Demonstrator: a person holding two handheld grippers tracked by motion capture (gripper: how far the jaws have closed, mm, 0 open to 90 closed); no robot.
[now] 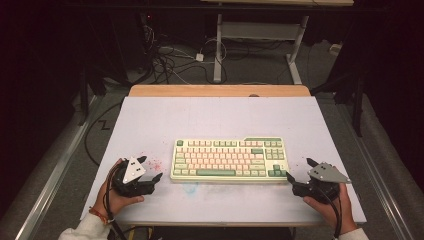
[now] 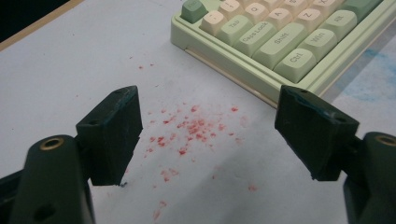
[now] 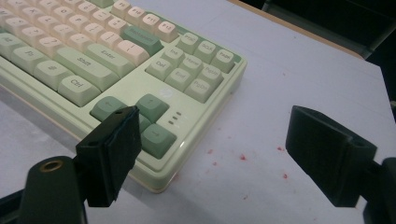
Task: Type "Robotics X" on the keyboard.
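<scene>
Pale-green plastic keyboard w/ cream, pink and darker green keycaps [image 1: 229,159] lies flat on the white-topped desk [image 1: 210,117], roughly centre, a bit toward the person's edge, long side parallel to that edge. Wooden strip of the desk shows along the far side.

Left tool [image 1: 150,169], black w/ grey three-cornered plate on top, is held in the person's left hand [image 1: 116,197] just off the keyboard's left end, apart from it. In the left gripper view its jaws stand wide, nothing between them but desk surface w/ a scatter of red specks [image 2: 189,128]; the keyboard's Ctrl/Shift corner [image 2: 280,42] sits just beyond the right-hand jaw in that view, not touching. Faint blue smudge [image 2: 369,84] on the desk by the keyboard's near edge.

Right tool [image 1: 298,169], same build, held in the right hand [image 1: 332,205] just off the keyboard's right end. Jaws also spread wide, empty. In the right gripper view one jaw overlaps the arrow-key corner [image 3: 154,121]; can't tell if it touches. Other jaw is over bare desk, a few red specks near.
</scene>
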